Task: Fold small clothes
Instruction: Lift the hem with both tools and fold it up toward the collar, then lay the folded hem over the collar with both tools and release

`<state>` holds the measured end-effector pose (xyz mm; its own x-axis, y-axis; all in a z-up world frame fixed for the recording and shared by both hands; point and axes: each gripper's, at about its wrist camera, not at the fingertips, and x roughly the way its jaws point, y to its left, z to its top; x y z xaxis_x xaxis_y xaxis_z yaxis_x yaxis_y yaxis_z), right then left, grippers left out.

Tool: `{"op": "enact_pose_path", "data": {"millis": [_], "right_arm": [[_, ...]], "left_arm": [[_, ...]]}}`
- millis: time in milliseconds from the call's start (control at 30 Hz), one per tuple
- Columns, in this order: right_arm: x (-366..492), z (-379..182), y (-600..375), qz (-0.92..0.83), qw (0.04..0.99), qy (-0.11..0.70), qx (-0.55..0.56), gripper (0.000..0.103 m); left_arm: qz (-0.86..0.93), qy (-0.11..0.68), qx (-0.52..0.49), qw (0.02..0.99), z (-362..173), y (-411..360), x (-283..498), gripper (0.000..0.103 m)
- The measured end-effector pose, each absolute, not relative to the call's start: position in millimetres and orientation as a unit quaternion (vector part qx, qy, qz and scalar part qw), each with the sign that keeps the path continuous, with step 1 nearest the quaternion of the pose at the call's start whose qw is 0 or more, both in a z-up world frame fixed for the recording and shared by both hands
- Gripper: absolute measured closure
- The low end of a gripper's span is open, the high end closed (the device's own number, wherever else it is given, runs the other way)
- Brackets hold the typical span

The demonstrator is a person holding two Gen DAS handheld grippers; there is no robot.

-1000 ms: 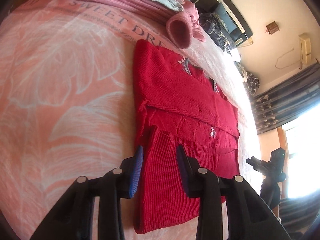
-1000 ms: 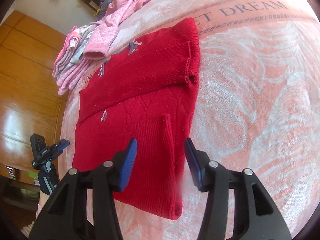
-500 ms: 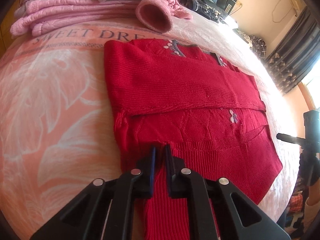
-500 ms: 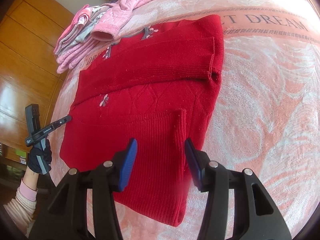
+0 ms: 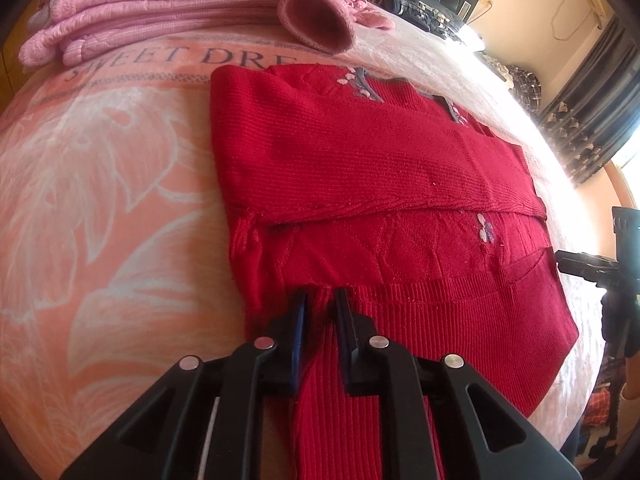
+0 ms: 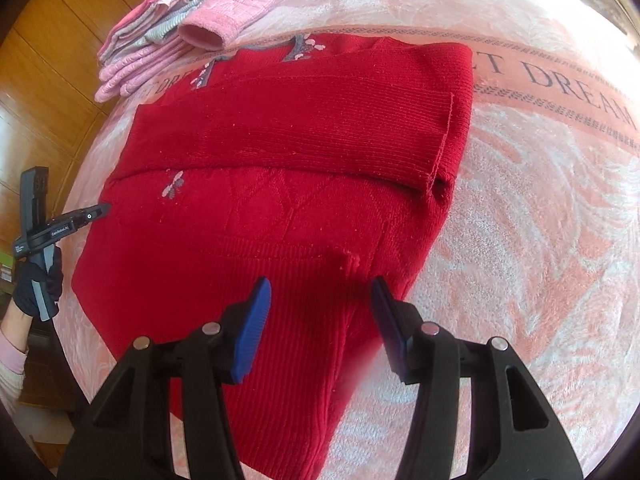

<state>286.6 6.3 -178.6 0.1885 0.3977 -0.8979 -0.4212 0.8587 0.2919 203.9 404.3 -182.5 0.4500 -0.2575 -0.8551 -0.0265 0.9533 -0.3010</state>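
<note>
**Left jaws pinch the hem of the red sweater; right jaws stand spread above it**

The left gripper (image 5: 320, 300) has its jaws drawn close together on a raised ridge of ribbed hem, so that a narrow fold of red knit stands between the blue pads. The right gripper (image 6: 322, 292) holds its jaws wide apart over the opposite corner of the same hem, with a small pucker of fabric between them; whether the pads touch the cloth cannot be told.

The red sweater (image 5: 380, 168) lies flat on the bed, its sleeves folded across the chest into a broad band and its ribbed hem nearest the cameras. Small grey and pink embroidered motifs show near the neckline and on the lower front.

Under it lies a pink blanket (image 5: 100, 200) with a pale leaf pattern and printed lettering. Beyond the neckline, a stack of folded pink clothes (image 5: 160, 4) rests on the blanket, and a pink cuff (image 5: 316, 12) lies open just beside the sweater's collar.

In the right wrist view, a black-gloved hand (image 6: 38, 284) at the left edge of the bed grips the left gripper's handle. In the left wrist view, dark patterned curtains (image 5: 592, 112) hang at the bright window on the far right.
</note>
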Motion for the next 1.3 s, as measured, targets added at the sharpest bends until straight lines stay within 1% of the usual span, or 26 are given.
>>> {"op": "enact_pose_path", "data": {"millis": [100, 133, 167, 233, 333, 467, 667, 800, 1067, 1300], "right_arm": [[291.5, -188.5, 8.4, 0.263, 0.766, 0.586, -0.015, 0.052], [291.3, -189.2, 8.8, 0.263, 0.767, 0.585, -0.017, 0.059], [290.2, -188.2, 10.2, 0.265, 0.769, 0.581, -0.025, 0.077], [284.4, -183.1, 12.1, 0.277, 0.771, 0.573, -0.037, 0.098], [272.3, -168.4, 10.0, 0.288, 0.782, 0.551, -0.045, 0.1], [257.1, -146.0, -1.1, 0.312, 0.79, 0.528, -0.02, 0.1], [249.8, -122.4, -18.9, 0.323, 0.799, 0.506, 0.021, 0.1], [252.7, -103.4, -25.2, 0.329, 0.806, 0.49, 0.048, 0.1], [290.9, -54.2, -23.5, 0.31, 0.837, 0.449, 0.035, 0.1], [368.4, -37.3, -13.0, 0.272, 0.853, 0.444, 0.038, 0.1]], "left_arm": [[-0.068, 0.518, -0.132, 0.843, -181.4, 402.7, 203.5, 0.091], [-0.068, 0.516, -0.129, 0.844, -180.5, 401.8, 202.6, 0.098], [-0.068, 0.514, -0.125, 0.846, -179.0, 400.3, 201.2, 0.098], [-0.068, 0.506, -0.122, 0.851, -174.7, 398.0, 197.0, 0.099], [-0.073, 0.484, -0.127, 0.863, -162.7, 396.5, 187.1, 0.099], [-0.074, 0.46, -0.125, 0.876, -149.4, 394.8, 172.4, 0.099], [-0.078, 0.418, -0.16, 0.891, -124.8, 401.3, 158.2, 0.099], [-0.077, 0.391, -0.186, 0.898, -102.2, 408.2, 164.4, 0.099], [-0.074, 0.347, -0.207, 0.912, -59.0, 420.3, 217.6, 0.099], [-0.049, 0.327, -0.191, 0.924, -39.2, 429.7, 293.6, 0.099]]}}
